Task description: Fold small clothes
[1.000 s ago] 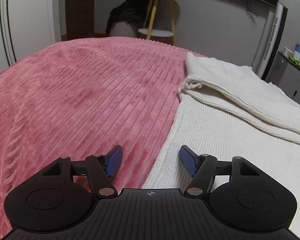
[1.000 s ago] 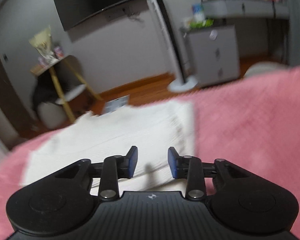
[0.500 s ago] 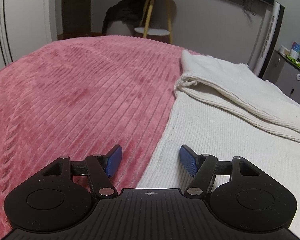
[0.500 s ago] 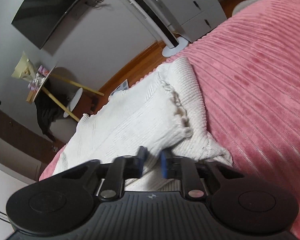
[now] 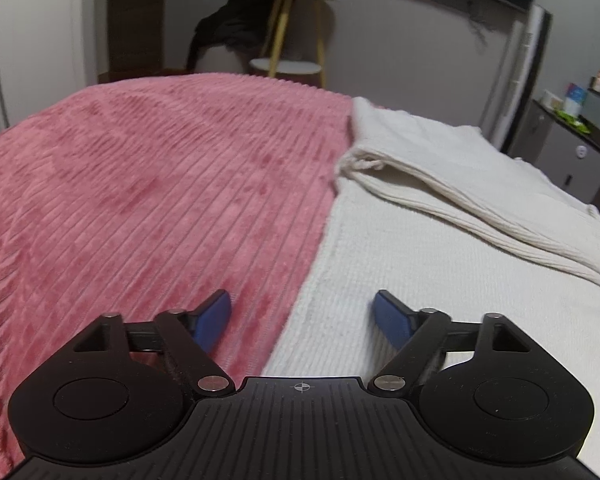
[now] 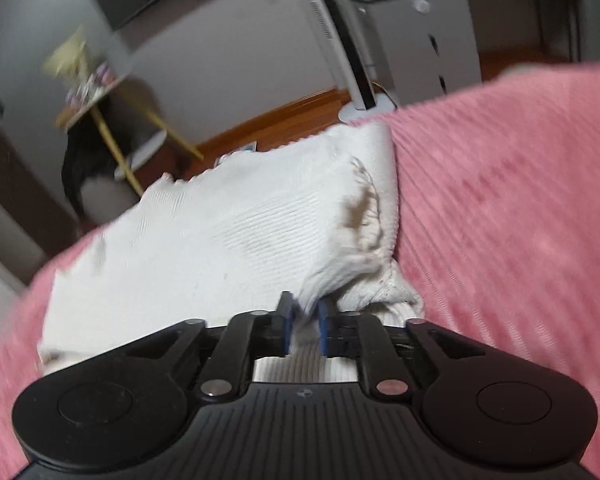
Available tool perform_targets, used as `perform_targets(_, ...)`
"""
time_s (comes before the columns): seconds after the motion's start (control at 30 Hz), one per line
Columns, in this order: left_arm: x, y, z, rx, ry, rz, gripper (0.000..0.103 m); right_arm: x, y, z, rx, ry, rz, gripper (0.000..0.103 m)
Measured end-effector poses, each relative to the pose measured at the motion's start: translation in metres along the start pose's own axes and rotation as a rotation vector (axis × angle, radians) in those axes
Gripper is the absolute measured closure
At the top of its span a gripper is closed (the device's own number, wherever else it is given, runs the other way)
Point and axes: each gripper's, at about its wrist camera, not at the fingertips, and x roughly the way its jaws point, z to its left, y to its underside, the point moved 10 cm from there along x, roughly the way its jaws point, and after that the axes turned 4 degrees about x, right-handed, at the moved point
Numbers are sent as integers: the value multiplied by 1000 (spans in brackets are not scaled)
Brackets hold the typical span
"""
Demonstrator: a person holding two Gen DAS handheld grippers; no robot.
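Between the pads of the right claw [image 6: 305,325]: a pinch of white garment [image 6: 228,240], its folded corner bunched just ahead of the tips. Jaws easing apart, cloth between them, pads seemingly no longer pressing, though blur leaves that uncertain. Flat on the pink bed cover [image 6: 512,216], long axis running away and to the left of that claw, scalloped hem at the far end. Ahead of the left claw [image 5: 302,314]: the garment's near edge under the gap, one pad over bare cover, the other over cloth, jaws spreading wide, gripping nothing. Folded sleeve ridge [image 5: 452,196] farther ahead, to the right. Nearer the straight edge: the left claw, probably.
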Motion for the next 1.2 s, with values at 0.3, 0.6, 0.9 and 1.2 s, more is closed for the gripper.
perform_targets(0.3, -32, 6, -9, 40, 68, 132, 10, -98, 61, -20, -143, -27, 114, 21)
perform_targets(0.6, -80, 56, -7, 118, 174, 340, 15, -149, 128, -58, -79, 32, 326, 38)
perform_targets(0.9, -84, 63, 27, 108, 141, 430, 34, -153, 170, -55, -109, 35, 421, 39)
perform_targets(1.2, -82, 71, 30, 159, 199, 517, 89, -154, 170, -53, -136, 29, 422, 90)
